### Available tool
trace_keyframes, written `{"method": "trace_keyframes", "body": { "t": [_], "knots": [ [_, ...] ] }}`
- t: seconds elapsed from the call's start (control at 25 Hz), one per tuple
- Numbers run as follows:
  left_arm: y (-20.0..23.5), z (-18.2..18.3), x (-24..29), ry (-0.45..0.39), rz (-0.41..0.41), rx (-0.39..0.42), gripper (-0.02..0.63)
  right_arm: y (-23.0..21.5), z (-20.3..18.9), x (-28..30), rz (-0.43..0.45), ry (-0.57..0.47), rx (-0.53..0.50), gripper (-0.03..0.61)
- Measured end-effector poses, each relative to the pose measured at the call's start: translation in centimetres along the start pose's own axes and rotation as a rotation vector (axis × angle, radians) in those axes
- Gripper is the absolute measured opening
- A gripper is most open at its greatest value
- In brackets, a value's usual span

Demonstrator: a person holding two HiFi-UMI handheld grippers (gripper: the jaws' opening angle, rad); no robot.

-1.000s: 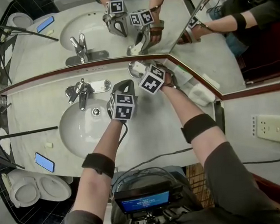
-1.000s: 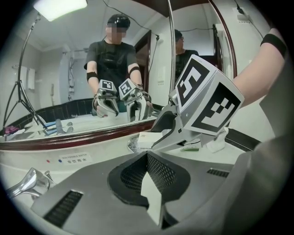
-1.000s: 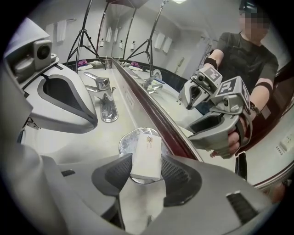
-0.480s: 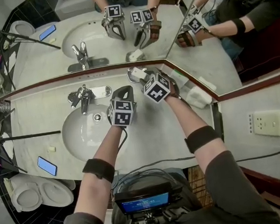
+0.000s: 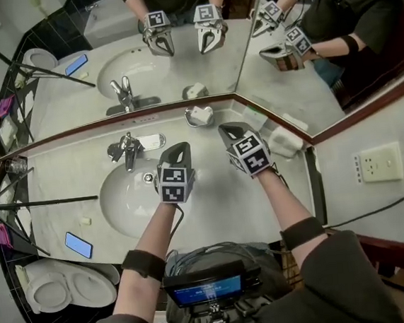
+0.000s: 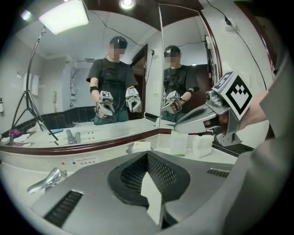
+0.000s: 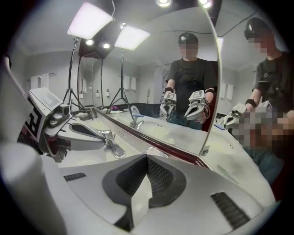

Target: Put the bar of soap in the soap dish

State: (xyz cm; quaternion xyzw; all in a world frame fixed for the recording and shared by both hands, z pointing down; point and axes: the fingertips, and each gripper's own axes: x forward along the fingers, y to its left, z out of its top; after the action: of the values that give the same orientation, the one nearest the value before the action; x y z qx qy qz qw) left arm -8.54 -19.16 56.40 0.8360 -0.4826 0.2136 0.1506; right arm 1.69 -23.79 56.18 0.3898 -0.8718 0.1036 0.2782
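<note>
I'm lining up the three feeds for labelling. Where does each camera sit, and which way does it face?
Head view: on the person's head, looking steeply down at the sink; both forearms, the left hand-held gripper and the right hand-held gripper show.
Left gripper view: rides the left hand-held gripper, faces the mirror along its own shut jaws; the right hand-held gripper shows at right.
Right gripper view: rides the right hand-held gripper, faces the mirror along its own shut jaws; the left hand-held gripper shows at left.
Shared: both gripper views show the faucet and the person's reflection.

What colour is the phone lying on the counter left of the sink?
The phone is bright blue; it shows best in the head view.
</note>
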Motion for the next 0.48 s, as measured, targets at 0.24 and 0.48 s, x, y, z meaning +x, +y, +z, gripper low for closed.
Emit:
{"method": "trace_keyframes", "body": {
  "t": [0.24,0.48],
  "knots": [
    [-0.9,-0.3,-3.3,-0.022,0.010,-0.027,0.002,1.4,-1.7,-4.7,0.000,-0.079,0.110,0.018],
    [-2.1,-1.2,-5.8,-0.035,0.006,-0.042,0.002,2.6,-4.3,-7.3,0.004,-0.098,0.210,0.018]
  ]
}}
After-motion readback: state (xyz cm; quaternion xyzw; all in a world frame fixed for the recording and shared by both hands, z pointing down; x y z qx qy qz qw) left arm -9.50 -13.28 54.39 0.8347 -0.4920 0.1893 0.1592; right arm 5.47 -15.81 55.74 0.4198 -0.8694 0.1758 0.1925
